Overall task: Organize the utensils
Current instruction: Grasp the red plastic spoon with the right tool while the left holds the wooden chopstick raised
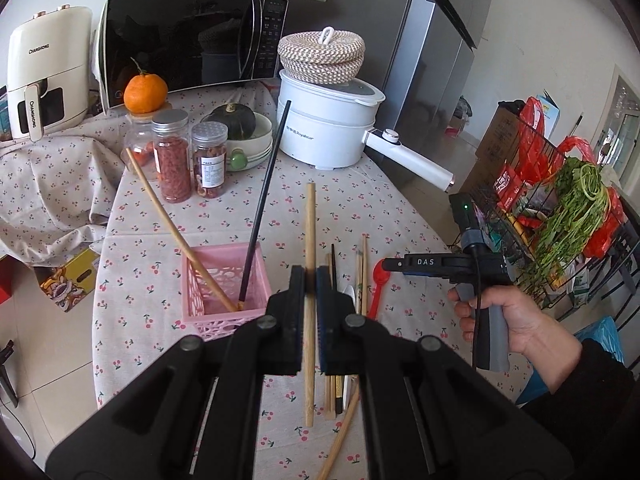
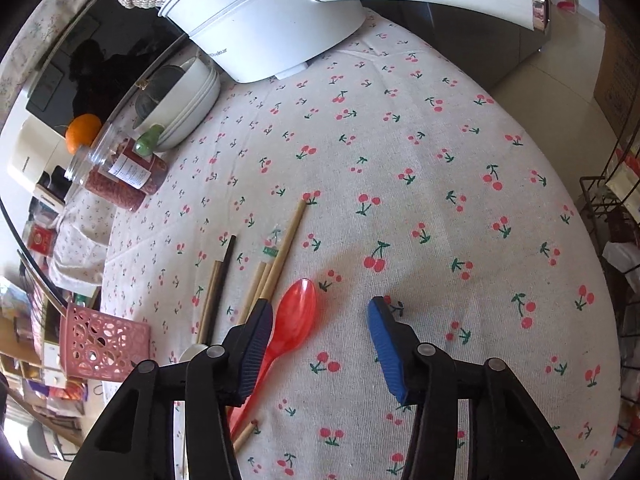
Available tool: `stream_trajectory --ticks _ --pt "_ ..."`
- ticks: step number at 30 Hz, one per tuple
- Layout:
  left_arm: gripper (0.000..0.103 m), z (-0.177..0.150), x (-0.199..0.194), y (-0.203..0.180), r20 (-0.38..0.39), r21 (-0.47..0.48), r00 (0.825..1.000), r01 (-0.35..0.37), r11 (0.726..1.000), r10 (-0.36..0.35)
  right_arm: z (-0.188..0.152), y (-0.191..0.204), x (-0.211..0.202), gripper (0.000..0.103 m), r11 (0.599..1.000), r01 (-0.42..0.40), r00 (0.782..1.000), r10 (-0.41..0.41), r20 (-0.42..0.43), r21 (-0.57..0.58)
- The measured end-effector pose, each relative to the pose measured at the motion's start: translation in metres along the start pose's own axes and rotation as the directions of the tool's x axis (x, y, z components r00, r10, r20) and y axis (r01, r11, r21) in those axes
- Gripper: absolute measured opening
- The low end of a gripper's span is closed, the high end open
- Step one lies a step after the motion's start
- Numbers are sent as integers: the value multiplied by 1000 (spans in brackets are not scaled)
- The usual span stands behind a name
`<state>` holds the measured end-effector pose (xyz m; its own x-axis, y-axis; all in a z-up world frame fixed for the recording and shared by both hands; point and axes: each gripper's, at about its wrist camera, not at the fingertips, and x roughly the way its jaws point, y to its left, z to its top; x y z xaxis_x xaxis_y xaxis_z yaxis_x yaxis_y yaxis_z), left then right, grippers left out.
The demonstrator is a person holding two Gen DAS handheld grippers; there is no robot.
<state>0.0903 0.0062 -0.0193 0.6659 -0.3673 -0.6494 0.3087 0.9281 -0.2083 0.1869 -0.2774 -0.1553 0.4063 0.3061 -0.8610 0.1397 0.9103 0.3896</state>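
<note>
From the left wrist camera: my left claw (image 1: 311,280) is clamped tight on a pale wooden chopstick (image 1: 309,240), gripped near its middle and standing upright above the tabletop (image 1: 360,200). The pink basket (image 1: 224,280) sits just left of it, already holding a black chopstick (image 1: 264,200) and a bamboo one (image 1: 176,236). The risk, as I judge it: a thin round stick pinched at one point may pivot or slip, and its low end could catch the basket rim and tip the light basket or miss it altogether. More chopsticks (image 1: 362,276) lie behind my claw. Only this view shows my right hand (image 1: 516,320) on its handle, the microwave (image 1: 192,40) and the wire rack (image 1: 560,220).

From the right wrist camera: my right claw (image 2: 320,344) stands part open over the cherry-print tabletop (image 2: 440,160), holding nothing. The red spoon (image 2: 294,320) lies against the inside of the left finger (image 2: 256,344), well off centre. If I close here, I judge the blue pad (image 2: 386,344) will sweep bare cloth and push the spoon sideways, or jam the chopsticks (image 2: 276,264) just beside it. Only this view shows how tightly spoon and sticks are bunched; the basket (image 2: 104,344) lies far left.
</note>
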Motion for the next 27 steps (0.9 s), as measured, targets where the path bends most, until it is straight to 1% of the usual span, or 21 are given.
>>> stream_trajectory --ticks 2,5,13,15,19,21,23,27 --pt "6 0 -3 2 2 -3 1000 4 1000 -4 1 1 3 42 999 -34 999 34 -7 11" --pt "6 -2 -5 3 -2 -5 1000 10 1000 -10 2 5 7 35 999 -45 999 45 -8 6" --pt "6 -3 -1 7 -30 -6 999 11 1000 -12 3 13 14 21 999 -30 999 31 30 -45" --pt "6 -3 -1 9 -31 -13 999 10 1000 -10 1 12 15 7 998 -27 999 29 29 -50" --pt "6 -2 -4 9 -22 -20 1000 11 1000 -12 0 12 16 5 998 -41 999 43 20 -57" --pt "6 0 -6 9 -14 -17 1000 16 1000 -16 -2 18 10 4 996 -34 999 36 28 -82" --pt "6 2 -10 9 0 -16 1000 17 1000 -17 -4 26 2 4 994 -23 998 29 50 -109" --pt "6 4 -16 8 19 -12 1000 24 1000 -24 -9 47 -27 3 987 -28 992 47 117 -157"
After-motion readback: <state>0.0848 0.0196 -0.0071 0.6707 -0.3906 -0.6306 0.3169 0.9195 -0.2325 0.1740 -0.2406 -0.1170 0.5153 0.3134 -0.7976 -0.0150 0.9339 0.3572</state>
